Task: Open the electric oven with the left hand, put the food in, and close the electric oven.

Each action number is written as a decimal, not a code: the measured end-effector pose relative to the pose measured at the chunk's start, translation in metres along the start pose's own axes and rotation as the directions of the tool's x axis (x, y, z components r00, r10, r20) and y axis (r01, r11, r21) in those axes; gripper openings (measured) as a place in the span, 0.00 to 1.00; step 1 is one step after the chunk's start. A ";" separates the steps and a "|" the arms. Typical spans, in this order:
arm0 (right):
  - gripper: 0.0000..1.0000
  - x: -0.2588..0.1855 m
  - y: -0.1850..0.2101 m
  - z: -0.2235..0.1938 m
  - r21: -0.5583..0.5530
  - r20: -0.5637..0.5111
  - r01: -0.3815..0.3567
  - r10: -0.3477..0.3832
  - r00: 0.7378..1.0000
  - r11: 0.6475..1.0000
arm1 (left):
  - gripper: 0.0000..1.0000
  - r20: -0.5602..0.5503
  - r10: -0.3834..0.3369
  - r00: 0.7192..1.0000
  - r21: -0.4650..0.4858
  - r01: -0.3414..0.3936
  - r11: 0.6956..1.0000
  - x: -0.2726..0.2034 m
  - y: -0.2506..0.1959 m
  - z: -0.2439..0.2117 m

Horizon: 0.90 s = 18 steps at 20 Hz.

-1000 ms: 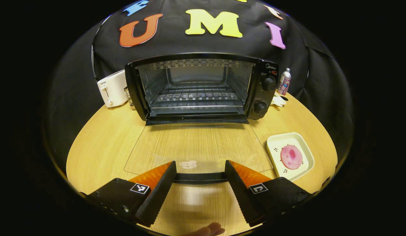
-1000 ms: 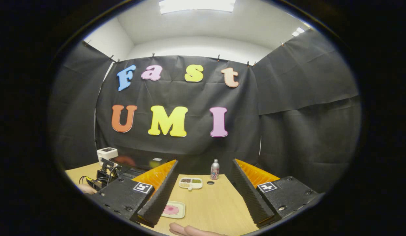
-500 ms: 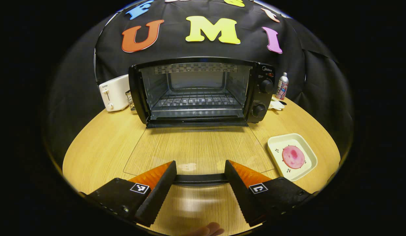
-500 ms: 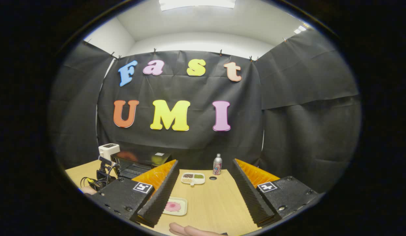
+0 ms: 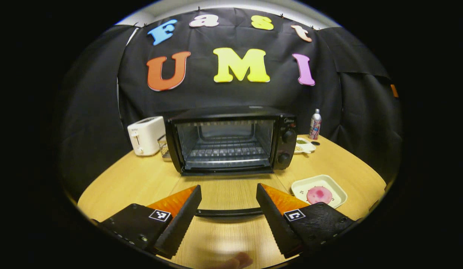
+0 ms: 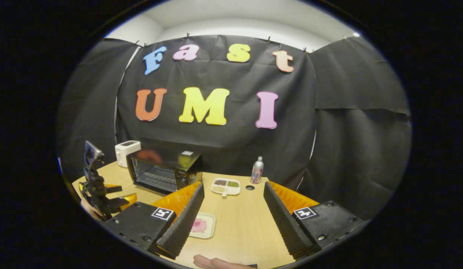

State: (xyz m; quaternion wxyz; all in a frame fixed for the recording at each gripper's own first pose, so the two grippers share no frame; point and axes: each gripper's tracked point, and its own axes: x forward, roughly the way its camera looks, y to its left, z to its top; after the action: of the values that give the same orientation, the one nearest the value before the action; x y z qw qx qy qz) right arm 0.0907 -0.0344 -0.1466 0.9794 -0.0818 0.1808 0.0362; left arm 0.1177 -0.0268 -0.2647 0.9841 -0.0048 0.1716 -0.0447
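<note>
Oven (image 5: 231, 142) at far table centre, door down; both grippers, left (image 5: 228, 209) and right (image 6: 233, 215), wide and empty; pink food (image 5: 319, 194) on near-right plate (image 5: 338, 189), likely soft, slippery; best gripped gently at edge.

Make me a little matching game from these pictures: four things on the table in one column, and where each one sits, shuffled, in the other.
Things:
1. toaster
2. electric oven
3. bottle
4. pink food

Places:
a. on the white plate, front right of the oven
b. at the back by the black cloth, right of the oven
c. middle of the table, door folded down
d. left of the oven

Pairs: 1-d, 2-c, 3-b, 4-a
</note>
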 end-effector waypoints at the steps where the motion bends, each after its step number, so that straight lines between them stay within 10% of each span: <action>1: 0.98 0.012 0.003 -0.009 -0.006 -0.054 -0.017 0.016 0.998 1.000 | 0.94 0.046 0.005 0.999 0.011 -0.005 1.000 -0.010 -0.001 0.016; 4: 0.99 0.051 0.016 -0.044 0.008 -0.236 -0.083 0.083 0.968 0.996 | 0.94 0.158 0.014 0.987 0.015 -0.016 1.000 -0.044 -0.002 0.060; 7: 0.99 0.088 0.032 -0.083 0.082 -0.431 -0.155 0.175 0.885 0.985 | 0.93 0.253 0.022 0.967 -0.006 -0.021 1.000 -0.078 -0.003 0.103; 18: 0.77 0.149 0.055 -0.233 0.391 -0.808 -0.093 0.390 0.441 0.916 | 0.94 0.383 0.104 0.918 -0.024 -0.102 0.994 -0.137 0.031 0.165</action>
State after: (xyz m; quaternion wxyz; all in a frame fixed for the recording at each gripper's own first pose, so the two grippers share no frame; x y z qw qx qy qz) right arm 0.1431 -0.0147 -0.4226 0.7338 0.0820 0.6664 0.1038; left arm 0.0477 0.0157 -0.0639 0.9996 -0.0061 -0.0242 0.0093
